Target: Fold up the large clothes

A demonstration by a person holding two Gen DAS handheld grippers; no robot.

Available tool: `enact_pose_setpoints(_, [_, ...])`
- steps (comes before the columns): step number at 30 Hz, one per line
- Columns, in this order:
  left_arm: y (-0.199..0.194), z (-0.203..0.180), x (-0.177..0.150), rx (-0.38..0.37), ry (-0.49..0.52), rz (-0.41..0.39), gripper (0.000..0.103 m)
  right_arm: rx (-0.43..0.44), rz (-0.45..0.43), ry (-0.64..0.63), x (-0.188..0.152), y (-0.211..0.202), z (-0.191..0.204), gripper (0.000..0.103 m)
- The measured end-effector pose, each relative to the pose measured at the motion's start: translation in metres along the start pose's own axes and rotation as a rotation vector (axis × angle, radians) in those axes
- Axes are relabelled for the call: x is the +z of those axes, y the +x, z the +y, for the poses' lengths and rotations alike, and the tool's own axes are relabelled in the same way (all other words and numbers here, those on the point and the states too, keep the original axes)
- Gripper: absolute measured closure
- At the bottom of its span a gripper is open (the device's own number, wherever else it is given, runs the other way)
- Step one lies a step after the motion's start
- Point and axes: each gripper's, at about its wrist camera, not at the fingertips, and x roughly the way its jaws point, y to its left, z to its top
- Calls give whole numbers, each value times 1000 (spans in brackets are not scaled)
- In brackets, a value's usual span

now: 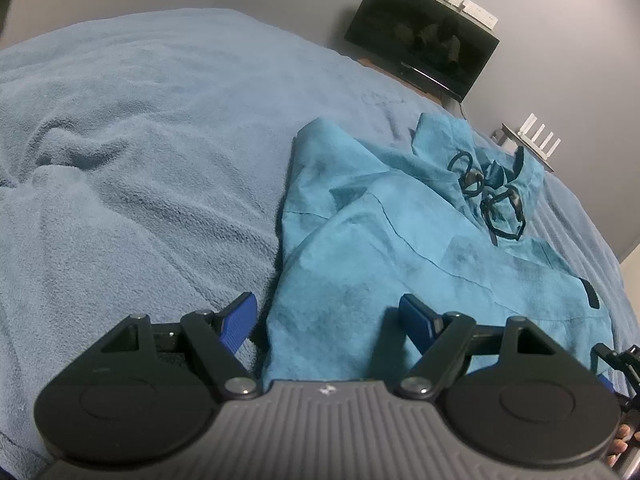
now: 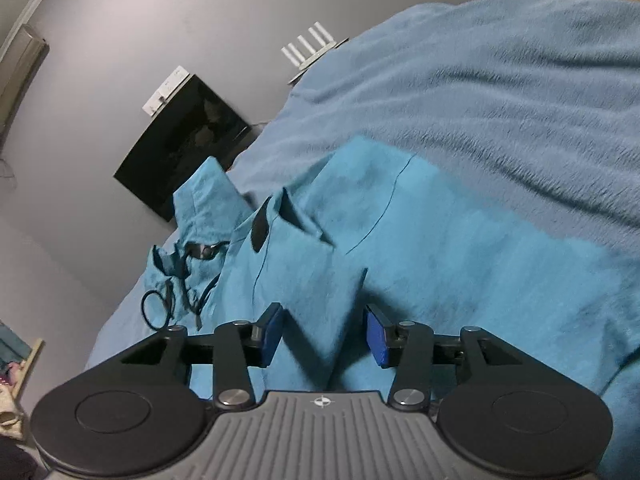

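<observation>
A large teal garment [image 1: 400,248] lies partly folded on the right half of a bed, its black drawstring loops [image 1: 500,208] bunched at the far end. My left gripper [image 1: 328,320] is open wide over the garment's near left edge, and its blue pads touch nothing. In the right wrist view the garment [image 2: 440,248] fills the middle. My right gripper [image 2: 325,334] stands open with a raised fold of the cloth between its blue pads, which do not press on it. A black tab [image 2: 259,228] shows on a folded layer. Part of the right gripper [image 1: 616,360] shows at the right edge of the left wrist view.
A light blue fleece blanket [image 1: 140,140] covers the bed and is rumpled at the left. A dark screen [image 1: 424,36] leans against the grey wall beyond the bed. A white router with antennas [image 1: 536,136] stands by the far corner.
</observation>
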Motion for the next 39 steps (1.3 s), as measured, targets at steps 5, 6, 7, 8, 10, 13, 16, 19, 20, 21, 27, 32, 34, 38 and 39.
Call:
enact_pose_setpoints(5, [-13, 0, 2, -10, -2, -81, 26, 59, -140, -59, 9, -21, 15, 98])
enact_pose_setpoints(6, [-19, 0, 3, -17, -3, -111, 26, 57, -197, -63, 13, -30, 18, 98])
enact_pose_setpoints(7, [-23, -1, 4, -25, -2, -135, 26, 34, -246, -71, 19, -37, 21, 98])
enact_pose_setpoints(8, [-26, -2, 5, -34, 6, -153, 26, 4, -265, -92, 23, -39, 24, 98])
enact_pose_setpoints(10, [-25, -5, 5, -22, 31, -142, 26, -78, -268, -184, 25, -35, 28, 98])
enact_pose_setpoints(13, [-12, -12, 2, 23, 74, -54, 26, -163, -227, -227, 16, -19, 28, 98])
enact_pose_setpoints(16, [-3, -20, -3, 67, 138, 27, 26, -241, -164, -241, 12, -3, 27, 97])
enact_pose_setpoints(19, [9, -27, -11, 155, 236, 82, 26, -309, -80, -280, 4, 11, 22, 92])
enact_pose_setpoints(20, [12, -27, -14, 171, 249, 89, 26, -319, -67, -272, 1, 13, 21, 84])
enact_pose_setpoints(21, [13, -26, -14, 185, 255, 91, 26, -331, -72, -262, 0, 12, 19, 77])
enact_pose_setpoints(27, [18, -23, -17, 229, 274, 106, 24, -352, -270, -348, -2, -10, 39, 52])
enact_pose_setpoints(32, [20, -23, -17, 260, 291, 98, 23, -191, -189, -470, -15, 0, 60, 48])
enact_pose_setpoints(34, [20, -21, -18, 259, 285, 98, 23, -198, -106, -517, -22, 13, 64, 48])
enact_pose_setpoints(38, [17, -19, -22, 240, 279, 72, 22, -369, 45, -545, -30, 40, 49, 48])
enact_pose_setpoints(39, [14, -19, -22, 234, 278, 61, 22, -371, 41, -525, -28, 40, 47, 49])
